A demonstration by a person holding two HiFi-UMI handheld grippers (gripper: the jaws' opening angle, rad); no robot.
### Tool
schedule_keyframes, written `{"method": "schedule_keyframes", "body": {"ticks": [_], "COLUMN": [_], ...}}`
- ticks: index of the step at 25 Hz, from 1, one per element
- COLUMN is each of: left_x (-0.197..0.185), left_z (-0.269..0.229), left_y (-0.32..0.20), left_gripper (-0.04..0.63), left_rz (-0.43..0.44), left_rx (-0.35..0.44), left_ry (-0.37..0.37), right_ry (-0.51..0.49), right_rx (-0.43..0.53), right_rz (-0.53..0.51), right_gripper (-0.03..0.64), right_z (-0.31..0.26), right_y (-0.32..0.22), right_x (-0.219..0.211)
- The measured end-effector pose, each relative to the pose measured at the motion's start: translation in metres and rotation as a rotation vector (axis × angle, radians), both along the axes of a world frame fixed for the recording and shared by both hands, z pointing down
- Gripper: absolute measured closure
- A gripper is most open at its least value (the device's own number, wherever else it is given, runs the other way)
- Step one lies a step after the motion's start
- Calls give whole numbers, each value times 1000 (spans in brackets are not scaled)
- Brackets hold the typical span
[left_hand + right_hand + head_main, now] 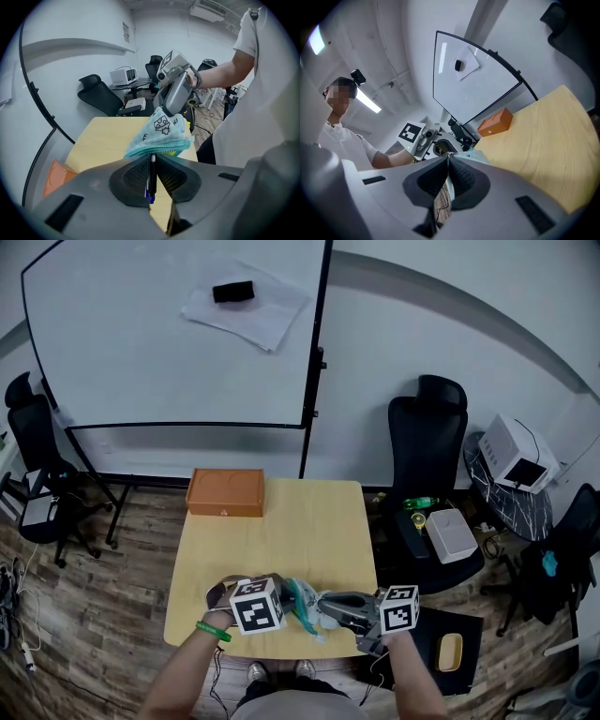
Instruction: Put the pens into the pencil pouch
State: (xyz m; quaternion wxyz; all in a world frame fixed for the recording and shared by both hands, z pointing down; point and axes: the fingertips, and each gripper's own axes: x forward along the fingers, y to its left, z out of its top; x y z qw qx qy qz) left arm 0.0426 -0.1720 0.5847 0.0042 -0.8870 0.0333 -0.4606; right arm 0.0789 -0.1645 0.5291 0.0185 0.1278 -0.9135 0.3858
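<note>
Left claw (152, 158) is narrow, clamped on the pens (151, 177): one black, one blue behind it, both running straight along the jaw line with tips pointing away from the camera. Right claw (448, 158) is closed on the pencil pouch (161, 133), with teal fabric pinched between its pads in the right gripper view. The pouch is teal with small black doodle prints. It hangs from the right claw at the counter's (300, 521) near edge, roughly mid-edge, between the two claws. In the left gripper view the black pen's silver tip meets the pouch's lower edge; can't tell if it's inside the opening. In the head view both claws sit close together over the near edge, left claw on the left and right claw on the right, pointing at each other with the pouch in the gap. Orange box (225, 493) sits at the counter's far left corner, well apart from the pouch. Whiteboard (169, 334) stands beyond the far edge, black office chair (427, 432) off the far right corner.
</note>
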Motion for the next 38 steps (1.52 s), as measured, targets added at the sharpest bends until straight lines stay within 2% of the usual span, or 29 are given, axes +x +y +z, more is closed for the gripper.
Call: {"method": "schedule_keyframes", "body": {"ticks": [7, 8, 11, 13, 18, 21, 27, 33, 38], "left_x": [5, 5, 6, 6, -3, -17, -42, -47, -46], "left_z": [-5, -5, -7, -10, -19, -9, 27, 41, 41], "left_y": [-5, -6, -14, -21, -34, -34, -37, -43, -40], "left_gripper": [543, 533, 406, 378, 368, 369, 394, 468, 521], "left_rz": [-71, -82, -122, -160, -256, -287, -343, -376, -356], "left_rx": [0, 4, 24, 49, 81, 74, 69, 67, 63], "left_ry": [79, 86, 109, 135, 199, 169, 50, 29, 27], "right_ry": [-83, -91, -103, -104, -102, -83, -60, -36, -26], "right_rx": [-38, -42, -49, -49, -49, -47, -38, -21, -17], "right_rz": [79, 93, 129, 145, 180, 188, 182, 148, 140], "right_gripper": [609, 609, 609, 609, 609, 609, 609, 609, 609], "right_z": [-2, -2, -1, -1, 0, 1, 1, -1, -3], "right_y": [-5, -7, -11, -13, -17, -19, -21, -18, -18], "right_x": [15, 17, 24, 28, 37, 40, 39, 30, 28]}}
